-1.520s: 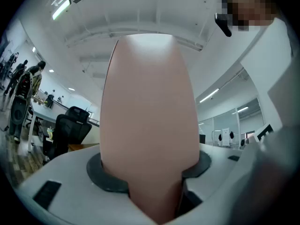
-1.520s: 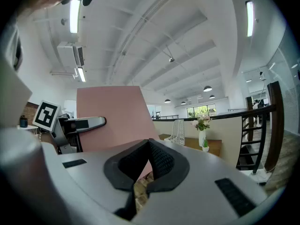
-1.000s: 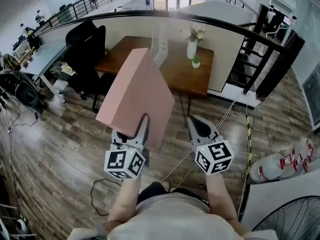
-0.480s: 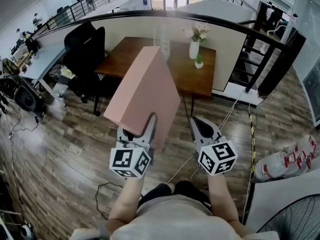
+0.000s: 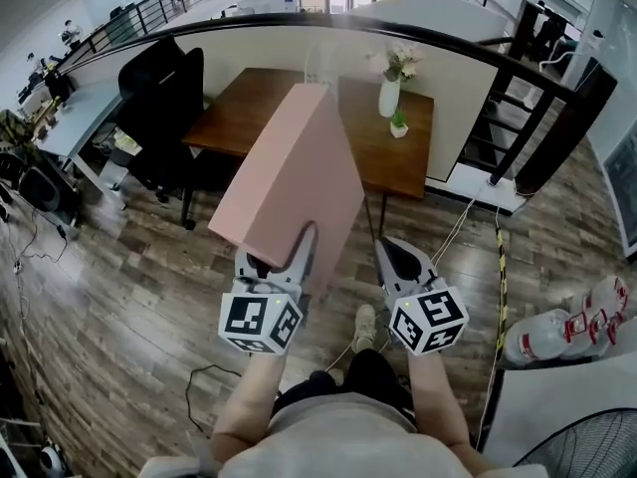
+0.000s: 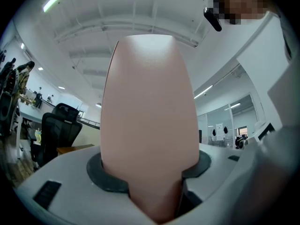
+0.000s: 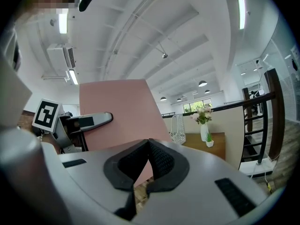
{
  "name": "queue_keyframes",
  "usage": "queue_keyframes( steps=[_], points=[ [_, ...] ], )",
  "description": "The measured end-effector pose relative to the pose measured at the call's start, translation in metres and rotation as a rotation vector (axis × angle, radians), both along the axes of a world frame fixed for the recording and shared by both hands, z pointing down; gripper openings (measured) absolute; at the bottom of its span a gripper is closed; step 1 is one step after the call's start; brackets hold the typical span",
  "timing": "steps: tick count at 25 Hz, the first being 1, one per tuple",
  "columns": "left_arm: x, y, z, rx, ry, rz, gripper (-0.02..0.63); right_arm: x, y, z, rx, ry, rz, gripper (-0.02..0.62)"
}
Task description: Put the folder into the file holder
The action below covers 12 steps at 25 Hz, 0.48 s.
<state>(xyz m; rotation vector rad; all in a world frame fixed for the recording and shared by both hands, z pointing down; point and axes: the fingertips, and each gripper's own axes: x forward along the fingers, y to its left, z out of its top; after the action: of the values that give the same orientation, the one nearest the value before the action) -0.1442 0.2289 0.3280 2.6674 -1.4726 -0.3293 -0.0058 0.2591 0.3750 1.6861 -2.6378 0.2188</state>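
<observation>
The left gripper (image 5: 281, 254) clamps a thick, uniformly pink folder (image 5: 294, 172) slanting up ahead of it; the right gripper (image 5: 395, 252), just beside, is closed and empty.

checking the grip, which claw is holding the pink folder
The left claw: its jaws clamp the pink folder by its lower edge. The right claw is shut on nothing, beside the folder.
</observation>
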Motion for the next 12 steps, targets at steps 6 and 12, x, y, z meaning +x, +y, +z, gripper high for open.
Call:
queue_keyframes(
  steps=[6, 12],
  points=[
    [0.016, -0.049, 0.007, -0.008, 0.005, -0.040, 0.296, 0.018, -0.056, -0.001, 0.014, -0.019, -0.033, 0.009],
    [0.037, -0.106, -0.003, 0.011, 0.019, -0.102, 0.296, 0.044, -0.131, -0.007, 0.018, -0.023, -0.086, 0.009]
  ],
)
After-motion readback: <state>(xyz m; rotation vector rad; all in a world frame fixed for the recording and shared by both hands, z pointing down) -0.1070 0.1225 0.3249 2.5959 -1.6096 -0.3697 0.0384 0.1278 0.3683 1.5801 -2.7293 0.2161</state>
